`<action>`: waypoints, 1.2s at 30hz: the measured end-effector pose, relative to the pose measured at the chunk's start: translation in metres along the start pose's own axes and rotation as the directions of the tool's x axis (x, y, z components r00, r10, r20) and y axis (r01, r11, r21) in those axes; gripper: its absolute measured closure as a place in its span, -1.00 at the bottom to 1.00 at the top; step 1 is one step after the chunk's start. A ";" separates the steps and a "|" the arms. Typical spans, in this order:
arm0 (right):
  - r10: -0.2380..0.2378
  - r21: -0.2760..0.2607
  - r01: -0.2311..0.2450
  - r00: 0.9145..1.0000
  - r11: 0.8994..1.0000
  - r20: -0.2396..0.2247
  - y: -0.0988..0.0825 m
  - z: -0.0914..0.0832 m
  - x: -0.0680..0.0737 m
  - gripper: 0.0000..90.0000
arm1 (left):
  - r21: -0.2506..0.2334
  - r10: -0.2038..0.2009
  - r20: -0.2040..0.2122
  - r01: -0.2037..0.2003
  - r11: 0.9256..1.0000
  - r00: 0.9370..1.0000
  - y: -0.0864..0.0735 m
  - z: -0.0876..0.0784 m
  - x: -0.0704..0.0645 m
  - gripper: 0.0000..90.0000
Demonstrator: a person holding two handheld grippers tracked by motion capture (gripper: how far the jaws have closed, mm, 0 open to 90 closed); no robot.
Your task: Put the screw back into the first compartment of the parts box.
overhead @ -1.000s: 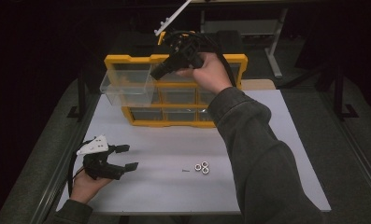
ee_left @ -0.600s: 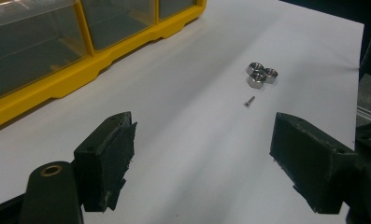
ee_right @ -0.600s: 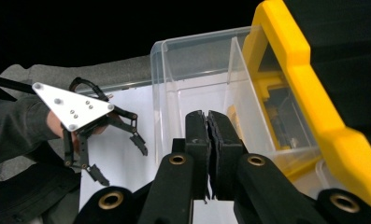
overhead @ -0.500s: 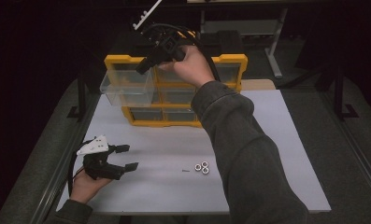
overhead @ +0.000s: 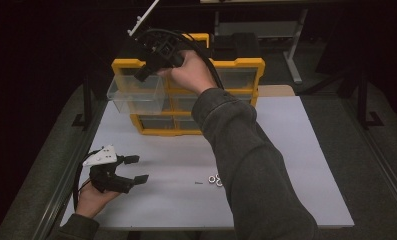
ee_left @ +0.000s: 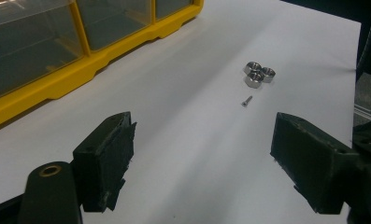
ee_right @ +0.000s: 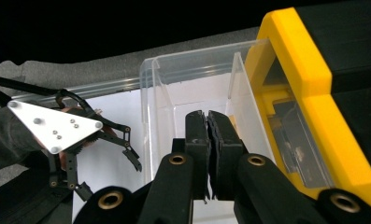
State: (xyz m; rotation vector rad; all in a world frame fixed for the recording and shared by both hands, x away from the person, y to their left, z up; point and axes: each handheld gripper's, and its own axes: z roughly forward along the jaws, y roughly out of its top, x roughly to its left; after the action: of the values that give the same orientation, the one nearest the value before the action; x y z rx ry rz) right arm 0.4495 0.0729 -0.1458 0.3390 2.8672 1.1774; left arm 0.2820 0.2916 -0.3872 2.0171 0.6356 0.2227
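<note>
Jaws: right gripper (ee_right: 207, 154) closed, empty, above the pulled-out clear drawer (overhead: 136, 93). Left gripper (overhead: 131, 169) wide open, resting on the bench (overhead: 296, 165), probably aimed at the nuts (ee_left: 259, 74).

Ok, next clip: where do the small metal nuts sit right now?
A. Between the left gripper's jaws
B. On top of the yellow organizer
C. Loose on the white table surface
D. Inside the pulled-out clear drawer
C: the metal nuts lie clustered on the bare white table, beside a small screw, ahead of the open left gripper.

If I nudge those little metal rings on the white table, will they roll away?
Probably not: the three metal rings lie flat, touching in a cluster, so they'd likely slide and scatter. They look smooth, so possibly slippery. The tiny screw beside them may roll.
</note>
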 end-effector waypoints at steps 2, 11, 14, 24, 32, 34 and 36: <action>0.006 0.001 -0.006 1.000 1.000 0.009 0.000 0.002 -0.001 0.75 | -0.005 0.005 -0.004 -0.005 1.000 1.000 0.000 0.000 0.001 -0.53; 0.013 -0.032 -0.012 1.000 0.999 0.018 -0.008 -0.015 -0.002 0.66 | 0.001 -0.003 -0.003 0.003 1.000 1.000 -0.001 0.000 0.001 -0.53; 0.014 -0.040 -0.013 1.000 0.999 0.014 -0.013 -0.022 -0.001 0.57 | 0.000 -0.003 -0.007 0.003 1.000 1.000 -0.001 -0.001 0.001 -0.53; 0.025 -0.090 -0.023 0.999 0.996 0.025 -0.061 -0.057 0.005 0.48 | 0.008 -0.001 -0.006 0.001 1.000 1.000 0.000 0.001 0.000 -0.53; 0.060 -0.080 -0.056 0.997 0.995 0.044 -0.100 -0.066 0.006 0.43 | 0.017 0.014 -0.007 -0.013 1.000 1.000 0.001 0.001 0.000 -0.54; 0.043 -0.088 -0.038 0.998 0.995 0.054 -0.109 -0.065 0.006 0.40 | 0.014 0.011 -0.007 -0.011 1.000 1.000 0.001 0.001 0.000 -0.54; 0.049 -0.081 -0.044 0.998 0.996 0.050 -0.117 -0.062 0.007 0.39 | 0.018 0.014 -0.011 -0.013 1.000 1.000 0.001 0.001 0.000 -0.54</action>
State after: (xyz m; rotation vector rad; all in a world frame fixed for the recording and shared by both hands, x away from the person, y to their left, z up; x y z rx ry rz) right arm 0.4137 -0.0494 -0.1823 0.4292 2.7734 1.2669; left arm 0.2831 0.2906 -0.3870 2.0393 0.6331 0.2371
